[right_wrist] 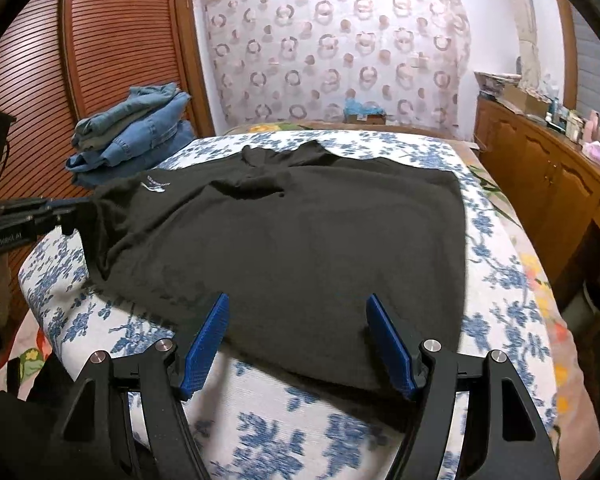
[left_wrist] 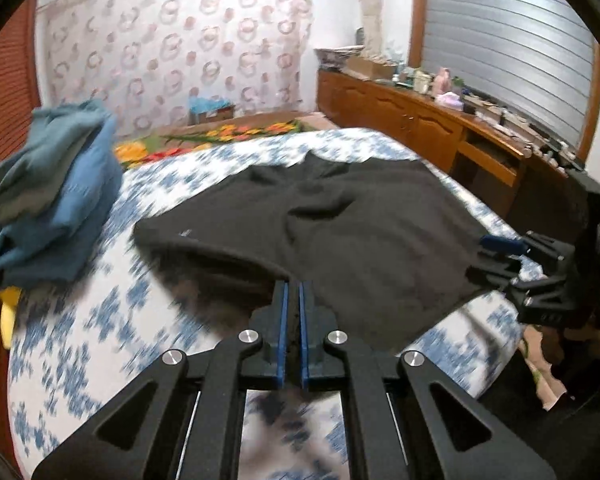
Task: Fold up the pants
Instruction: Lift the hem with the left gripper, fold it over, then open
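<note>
Black pants [left_wrist: 340,216] lie spread across a bed with a blue-and-white flowered cover [left_wrist: 100,320]; they also show in the right wrist view [right_wrist: 292,240], with a small white logo [right_wrist: 154,185] near the left corner. My left gripper [left_wrist: 293,286] is shut on the near edge of the pants and lifts that edge a little off the cover. My right gripper [right_wrist: 298,300] is open, its blue pads [right_wrist: 204,348] just over the near hem of the pants, holding nothing. The right gripper also shows at the right of the left wrist view [left_wrist: 500,256].
A pile of folded blue denim clothes [right_wrist: 136,132] sits at the bed's far left corner. A wooden sideboard [right_wrist: 540,176] with clutter on top runs along the right. A slatted wooden wardrobe door [right_wrist: 100,40] stands at the left. A patterned curtain [right_wrist: 332,48] hangs behind.
</note>
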The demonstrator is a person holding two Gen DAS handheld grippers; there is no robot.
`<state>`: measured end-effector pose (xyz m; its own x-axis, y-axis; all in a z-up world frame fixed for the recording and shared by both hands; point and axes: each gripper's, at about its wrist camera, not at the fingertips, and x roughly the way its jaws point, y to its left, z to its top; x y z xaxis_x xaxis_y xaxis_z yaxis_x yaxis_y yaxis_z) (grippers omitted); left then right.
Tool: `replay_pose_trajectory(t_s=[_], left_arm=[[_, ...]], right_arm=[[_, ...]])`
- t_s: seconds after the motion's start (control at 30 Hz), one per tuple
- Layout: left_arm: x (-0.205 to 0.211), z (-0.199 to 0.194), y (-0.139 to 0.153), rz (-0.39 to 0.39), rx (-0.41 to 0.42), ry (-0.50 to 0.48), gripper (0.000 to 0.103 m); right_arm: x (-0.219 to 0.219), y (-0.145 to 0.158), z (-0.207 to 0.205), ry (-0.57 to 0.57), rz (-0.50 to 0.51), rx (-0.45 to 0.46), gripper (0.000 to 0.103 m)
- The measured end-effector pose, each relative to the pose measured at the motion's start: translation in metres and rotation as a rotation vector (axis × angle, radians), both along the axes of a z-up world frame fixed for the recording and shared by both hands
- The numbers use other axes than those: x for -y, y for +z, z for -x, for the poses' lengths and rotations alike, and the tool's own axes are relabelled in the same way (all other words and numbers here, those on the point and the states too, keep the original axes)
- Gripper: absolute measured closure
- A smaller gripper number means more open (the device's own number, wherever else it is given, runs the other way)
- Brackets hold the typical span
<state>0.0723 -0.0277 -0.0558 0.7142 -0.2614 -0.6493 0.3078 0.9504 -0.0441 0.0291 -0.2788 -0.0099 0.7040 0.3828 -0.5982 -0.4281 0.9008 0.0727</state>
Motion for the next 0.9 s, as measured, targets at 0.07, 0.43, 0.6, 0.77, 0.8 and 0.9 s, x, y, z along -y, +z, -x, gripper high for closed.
replay_pose_trajectory(t_s=[0.07, 0.43, 0.6, 0.77, 0.8, 0.9], left_arm=[[0.012, -0.006, 0.005, -0.01, 0.005, -0.028, 0.097], [0.083, -0.038, 0.03, -0.015, 0.033, -0.178, 0.097], [0.105, -0.046, 0.041, 0.004, 0.04, -0.236, 0.097], [0.107, -0.051, 0.04, 0.068, -0.001, -0.238, 0.096], [0.107, -0.05, 0.04, 0.071, -0.005, -0.234, 0.091], [0.106, -0.049, 0.04, 0.055, -0.004, -0.217, 0.069]], right_arm=[[0.003, 0.001, 0.001, -0.013, -0.002, 0.006, 0.03], [0.011, 0.0, 0.004, -0.066, -0.009, 0.032, 0.03], [0.014, -0.002, 0.005, -0.075, -0.015, 0.034, 0.03], [0.014, -0.005, 0.005, -0.086, -0.002, 0.037, 0.03], [0.014, -0.005, 0.005, -0.089, -0.001, 0.039, 0.03], [0.015, -0.004, 0.002, -0.098, -0.004, 0.036, 0.03]])
